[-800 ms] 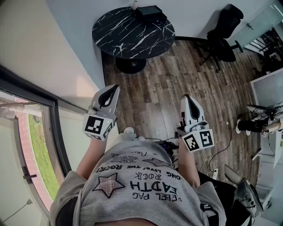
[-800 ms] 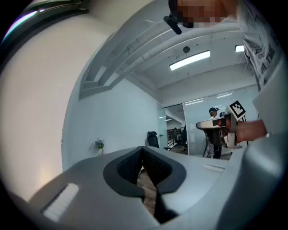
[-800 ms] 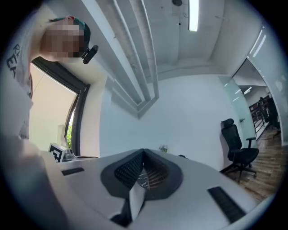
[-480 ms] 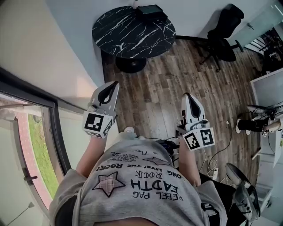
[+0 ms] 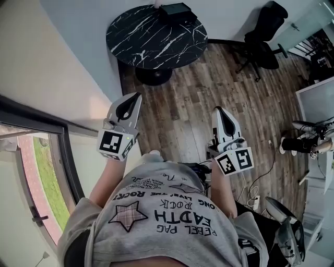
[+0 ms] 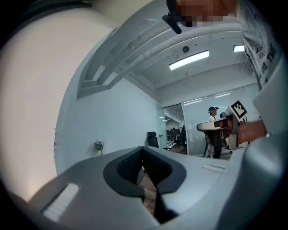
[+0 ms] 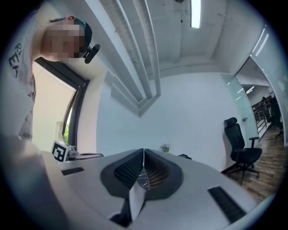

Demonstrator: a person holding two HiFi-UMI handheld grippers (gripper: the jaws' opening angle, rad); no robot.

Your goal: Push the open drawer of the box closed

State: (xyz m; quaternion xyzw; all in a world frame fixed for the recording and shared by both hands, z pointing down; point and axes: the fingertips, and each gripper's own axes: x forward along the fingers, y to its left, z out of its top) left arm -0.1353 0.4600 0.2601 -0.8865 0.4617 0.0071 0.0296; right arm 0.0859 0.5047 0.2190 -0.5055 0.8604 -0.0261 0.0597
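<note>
Currently the white left gripper [image 5: 134, 99] and white right gripper [image 5: 221, 113] hang clenched and empty, well apart from the small dark box [image 5: 178, 10] on the round black marbled bench [image 5: 151, 36]. Pushed hard, the box itself might slide instead of its drawer closing.

Two tools [image 5: 136, 97] [image 5: 219, 110]; one marble table [image 5: 151, 36]; one office chair [image 5: 263, 32]; one dark box [image 5: 177, 10]

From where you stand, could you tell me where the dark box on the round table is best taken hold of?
Probably by its near edge, from the room side: the box lies flat and low at the far rim of the marble table, by the wall, so its back looks blocked. The left claw and right claw, both shut, must open first.
</note>
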